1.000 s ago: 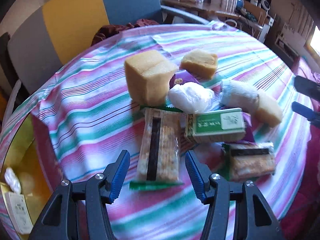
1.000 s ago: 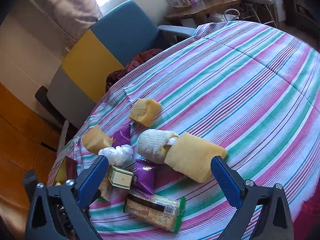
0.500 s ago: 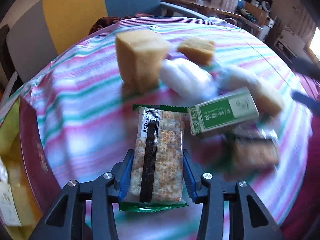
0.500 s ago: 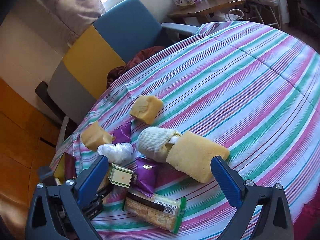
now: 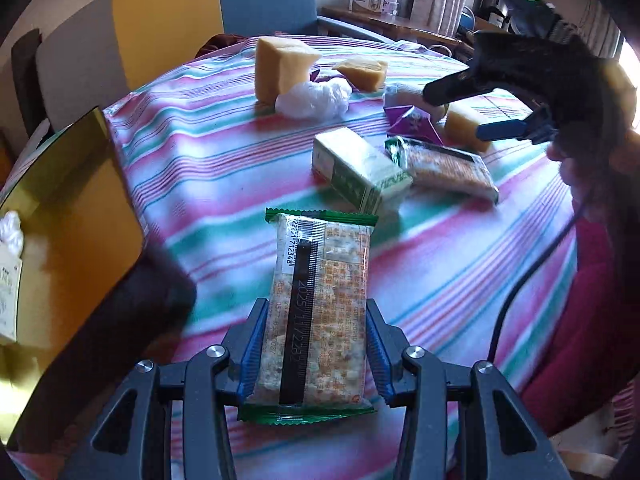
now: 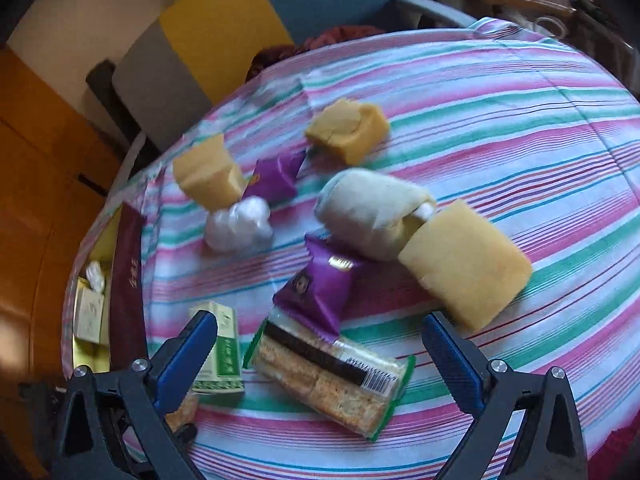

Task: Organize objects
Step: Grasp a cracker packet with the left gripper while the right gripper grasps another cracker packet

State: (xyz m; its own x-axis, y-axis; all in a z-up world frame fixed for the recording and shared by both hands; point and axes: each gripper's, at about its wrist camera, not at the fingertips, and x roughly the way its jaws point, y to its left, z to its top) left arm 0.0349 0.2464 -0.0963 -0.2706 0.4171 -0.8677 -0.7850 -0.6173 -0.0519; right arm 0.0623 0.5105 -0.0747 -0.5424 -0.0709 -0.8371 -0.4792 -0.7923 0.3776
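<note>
My left gripper (image 5: 315,344) is shut on a clear cracker packet (image 5: 320,276) with green ends, held lengthwise between the blue pads above the striped tablecloth. The right gripper (image 6: 318,332) is open and hovers over a second cracker packet (image 6: 328,380), with nothing between its fingers. The left wrist view also shows the right gripper (image 5: 468,110) at the upper right. Loose on the cloth lie a green-and-white box (image 6: 224,352), a purple packet (image 6: 320,288), a white wad (image 6: 240,224), a rolled pale cloth (image 6: 372,212) and three yellow sponge blocks (image 6: 464,264).
An open box with a gold lining and dark red wall (image 5: 72,208) stands at the table's left edge, holding a white wad and a pale carton. A grey, yellow and blue chair (image 6: 224,40) stands behind the table. A person's red sleeve (image 5: 580,320) is at the right.
The left jaws have shut on the cracker packet and carried it off the pile toward the gold box. The right gripper has rolled and come down closer to the second packet.
</note>
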